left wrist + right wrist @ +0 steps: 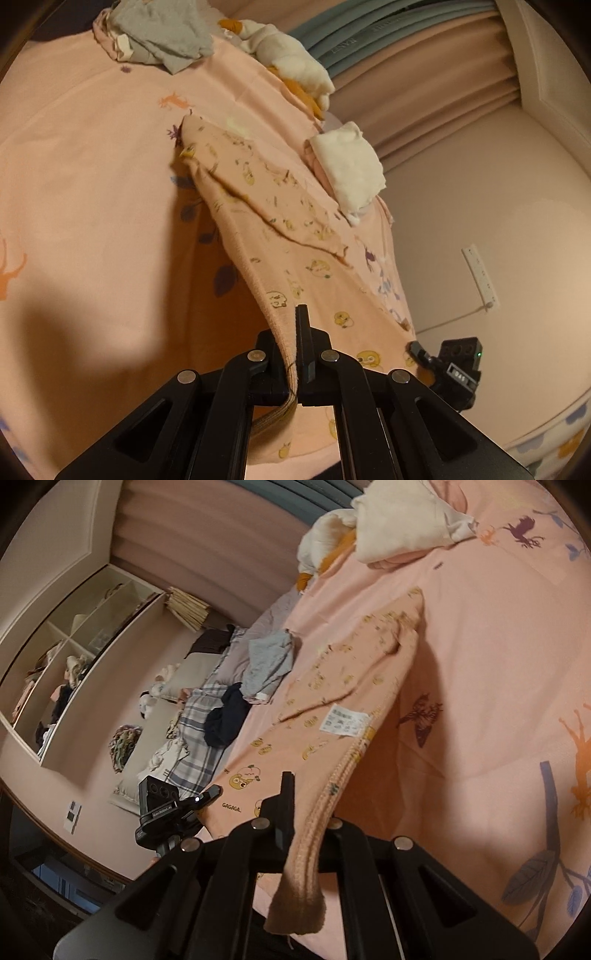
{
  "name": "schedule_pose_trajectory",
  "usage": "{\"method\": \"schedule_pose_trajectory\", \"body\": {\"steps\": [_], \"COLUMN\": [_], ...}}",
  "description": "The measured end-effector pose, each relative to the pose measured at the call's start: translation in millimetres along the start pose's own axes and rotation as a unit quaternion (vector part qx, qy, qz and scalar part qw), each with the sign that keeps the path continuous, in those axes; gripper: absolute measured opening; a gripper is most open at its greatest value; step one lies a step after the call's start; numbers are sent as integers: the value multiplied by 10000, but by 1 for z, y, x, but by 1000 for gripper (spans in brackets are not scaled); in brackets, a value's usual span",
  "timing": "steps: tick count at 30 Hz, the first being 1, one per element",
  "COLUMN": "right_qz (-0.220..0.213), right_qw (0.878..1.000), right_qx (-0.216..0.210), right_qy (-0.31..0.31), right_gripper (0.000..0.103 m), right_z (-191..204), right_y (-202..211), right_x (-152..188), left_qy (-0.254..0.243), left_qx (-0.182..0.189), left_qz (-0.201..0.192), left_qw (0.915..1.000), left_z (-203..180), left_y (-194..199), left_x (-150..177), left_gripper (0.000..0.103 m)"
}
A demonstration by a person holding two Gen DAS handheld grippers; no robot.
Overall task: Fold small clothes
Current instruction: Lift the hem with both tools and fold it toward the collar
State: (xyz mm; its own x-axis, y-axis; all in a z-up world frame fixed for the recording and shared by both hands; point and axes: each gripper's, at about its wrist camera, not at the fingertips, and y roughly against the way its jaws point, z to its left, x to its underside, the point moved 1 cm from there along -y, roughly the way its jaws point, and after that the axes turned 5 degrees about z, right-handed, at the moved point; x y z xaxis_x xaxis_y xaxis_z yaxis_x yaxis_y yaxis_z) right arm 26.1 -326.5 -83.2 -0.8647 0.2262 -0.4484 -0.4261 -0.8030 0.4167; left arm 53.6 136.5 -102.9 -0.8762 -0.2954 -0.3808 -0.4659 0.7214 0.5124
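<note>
Pretty dim, warm indoor light in both views, everything tinted orange-pink. Heavy fisheye warp: the wall (480,206) and shelf unit (74,657) bow hard, with black vignette in the corners. A big soft shadow (85,325) falls on the bed sheet (92,166), and another sits under the lifted peach garment (332,686). The close-up cloth edge looks soft, and fine detail is grainy. No real glare.
</note>
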Motion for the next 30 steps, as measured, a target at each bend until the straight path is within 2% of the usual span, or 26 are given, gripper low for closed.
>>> {"method": "schedule_pose_trajectory", "body": {"steps": [9,20,24,30], "right_qz": [-68,163,121,35], "right_qw": [9993,9974,9982,9995], "right_qx": [-202,-218,-270,-300], "right_qy": [297,669,521,127], "right_gripper": [3,3,3,3], "right_z": [29,58,52,39], "right_y": [32,48,42,23], "right_x": [16,34,19,-26], "left_qy": [-91,63,126,142], "left_qx": [9,-148,-165,-63], "left_qz": [12,229,253,177], "left_qw": [10000,9996,9995,9997], "left_z": [-14,-20,-20,-28], "left_y": [30,57,52,35], "left_x": [15,44,31,-12], "left_gripper": [0,0,0,0]}}
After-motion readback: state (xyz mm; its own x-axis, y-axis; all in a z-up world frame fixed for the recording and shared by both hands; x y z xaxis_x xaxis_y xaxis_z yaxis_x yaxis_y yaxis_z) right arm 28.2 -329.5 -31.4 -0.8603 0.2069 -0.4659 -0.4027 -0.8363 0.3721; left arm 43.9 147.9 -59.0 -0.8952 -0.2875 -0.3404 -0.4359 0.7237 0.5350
